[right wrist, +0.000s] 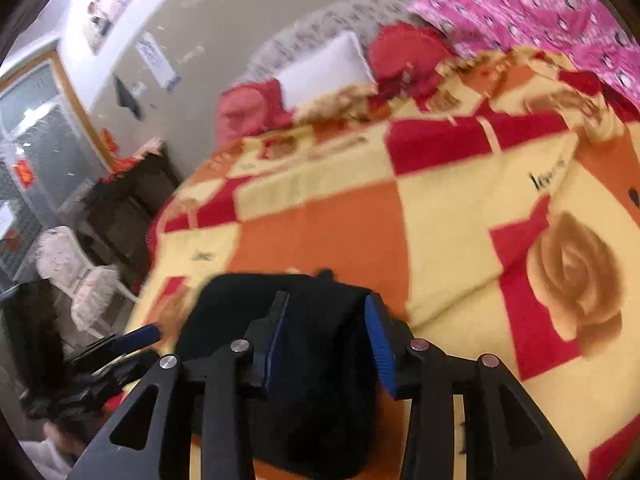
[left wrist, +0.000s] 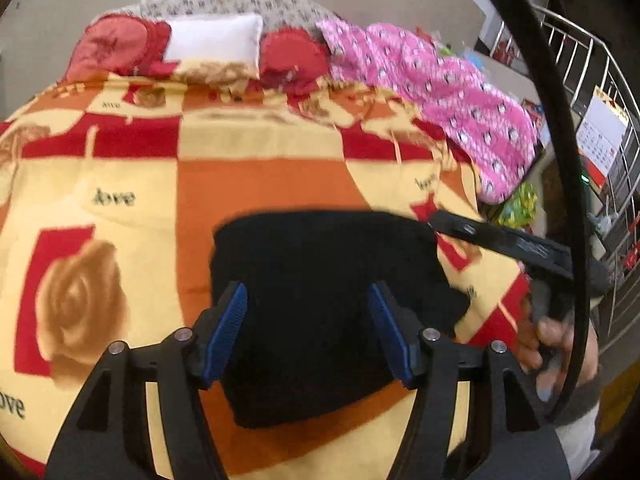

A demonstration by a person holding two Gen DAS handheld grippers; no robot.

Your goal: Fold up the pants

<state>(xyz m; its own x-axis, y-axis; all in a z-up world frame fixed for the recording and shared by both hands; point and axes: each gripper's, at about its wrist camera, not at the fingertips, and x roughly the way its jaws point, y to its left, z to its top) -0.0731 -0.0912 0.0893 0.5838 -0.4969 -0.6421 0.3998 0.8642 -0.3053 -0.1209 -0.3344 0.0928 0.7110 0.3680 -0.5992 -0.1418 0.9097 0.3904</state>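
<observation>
Clearly, a bed is shown in both views, covered by a blanket [left wrist: 256, 184] patterned in orange, yellow and red, with brown roses and the word "love" printed on it. Seen from the left wrist and taken from left to right, a large rose print [left wrist: 80, 304] is found on the near left, and the black pants [left wrist: 320, 312], folded into a compact bundle, are laid on the blanket near the middle. The left gripper [left wrist: 308, 332] is held over the bundle with its blue-padded fingers [left wrist: 228, 328] spread apart and nothing gripped between them. To the right, the right gripper [left wrist: 500, 240] is seen from the side, just beside the bundle's far right corner, and the hand [left wrist: 556, 344] holding it is visible lower down. At the far end, a white pillow [left wrist: 216, 40] is flanked by red cushions [left wrist: 116, 48], and a pink patterned cover [left wrist: 440, 96] is draped along the far right edge.

From the right wrist view, the left gripper [right wrist: 120, 344] is seen at the near left, and the pants [right wrist: 288, 320] are again seen as a folded bundle on the blanket [right wrist: 440, 208]. The right gripper [right wrist: 328, 340] is held above them with its fingers parted and empty.
</observation>
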